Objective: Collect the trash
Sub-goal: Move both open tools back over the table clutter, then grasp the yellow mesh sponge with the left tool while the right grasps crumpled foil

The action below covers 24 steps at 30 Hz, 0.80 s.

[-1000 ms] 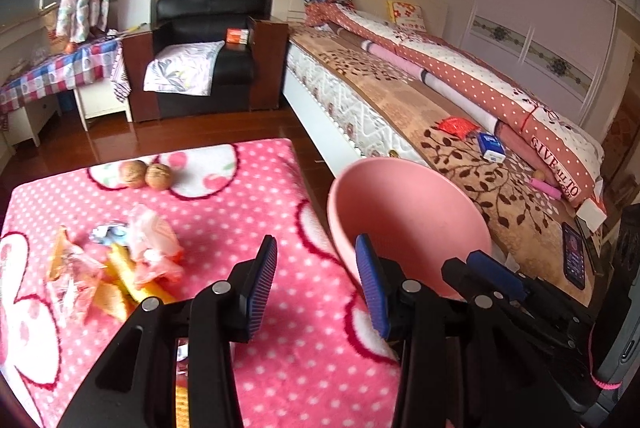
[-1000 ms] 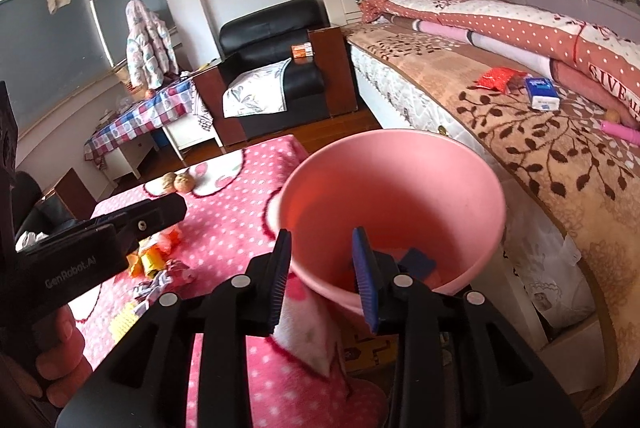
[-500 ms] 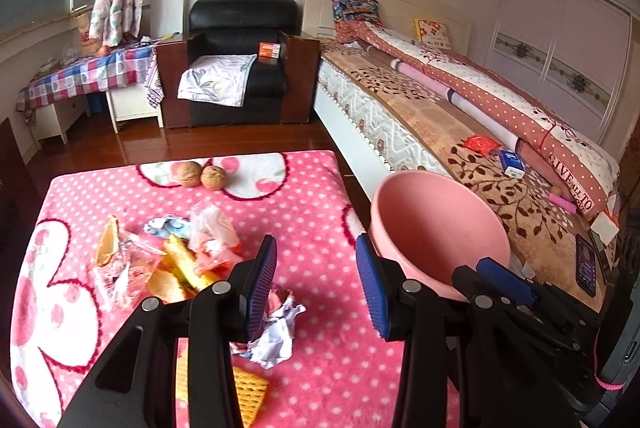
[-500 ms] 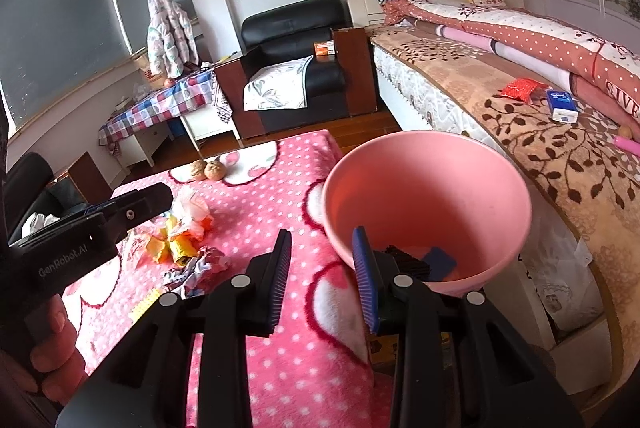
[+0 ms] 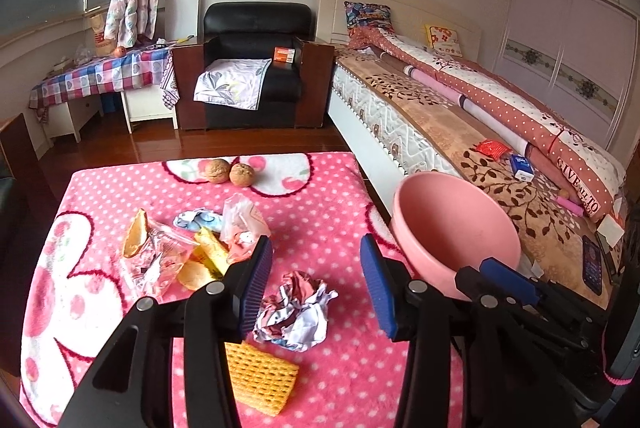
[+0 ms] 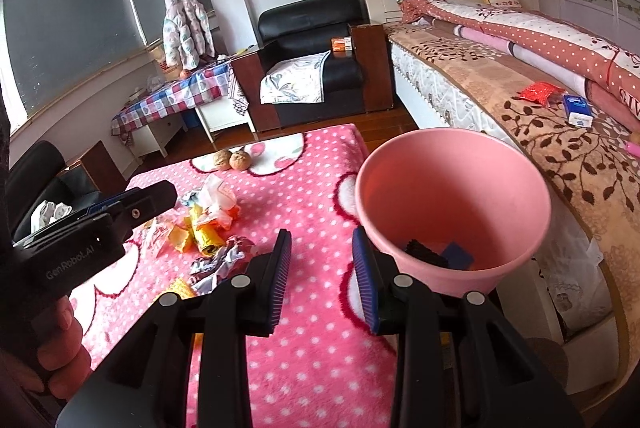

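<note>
A pink bin [image 5: 456, 228] stands at the right edge of a table under a pink dotted cloth [image 5: 320, 211]; in the right wrist view the bin [image 6: 452, 187] holds a few dark and blue scraps. A crumpled wrapper [image 5: 296, 312] lies just below my open, empty left gripper [image 5: 316, 284]. A yellow foam net [image 5: 260, 376] lies in front of it. A heap of plastic wrappers [image 5: 192, 248] lies to the left. My right gripper [image 6: 322, 276] is open and empty above the cloth, left of the bin.
Two walnuts [image 5: 230, 172] sit at the table's far edge. A bed [image 5: 460, 123] with small items runs along the right, close behind the bin. A black armchair [image 5: 256, 67] and a checked side table [image 5: 100, 75] stand at the back.
Both grippers have drawn back and away from the bin. More of the table now shows, including the crumpled wrapper and foam net. Both stay open.
</note>
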Each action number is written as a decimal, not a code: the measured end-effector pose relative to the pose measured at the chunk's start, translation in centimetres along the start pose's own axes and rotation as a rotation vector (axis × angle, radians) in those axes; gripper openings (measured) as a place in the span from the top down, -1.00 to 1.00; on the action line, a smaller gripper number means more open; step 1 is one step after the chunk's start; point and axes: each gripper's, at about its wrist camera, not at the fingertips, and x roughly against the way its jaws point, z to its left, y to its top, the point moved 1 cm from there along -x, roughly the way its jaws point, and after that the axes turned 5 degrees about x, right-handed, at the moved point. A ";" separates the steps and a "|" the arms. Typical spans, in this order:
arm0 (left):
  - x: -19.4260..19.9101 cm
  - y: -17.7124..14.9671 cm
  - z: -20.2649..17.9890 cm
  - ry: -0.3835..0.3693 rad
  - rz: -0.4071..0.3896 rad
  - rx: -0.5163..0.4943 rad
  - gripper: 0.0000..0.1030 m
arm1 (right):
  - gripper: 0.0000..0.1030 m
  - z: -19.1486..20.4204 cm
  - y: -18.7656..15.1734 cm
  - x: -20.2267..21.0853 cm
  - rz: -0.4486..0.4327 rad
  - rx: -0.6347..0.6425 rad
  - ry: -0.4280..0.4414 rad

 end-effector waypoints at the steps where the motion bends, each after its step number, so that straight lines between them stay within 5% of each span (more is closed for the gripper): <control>1: 0.1 -0.1 0.2 0.000 0.002 0.000 0.11 | 0.38 0.2 0.0 0.0 0.002 0.001 0.007; 13: 0.5 -2.7 8.5 -0.034 0.067 -0.001 0.04 | 0.37 1.9 -0.6 -1.0 0.052 -0.009 0.086; 24: -3.2 -7.2 10.7 -0.097 0.294 -0.005 0.04 | 0.36 2.2 -1.2 -3.1 0.126 -0.070 0.181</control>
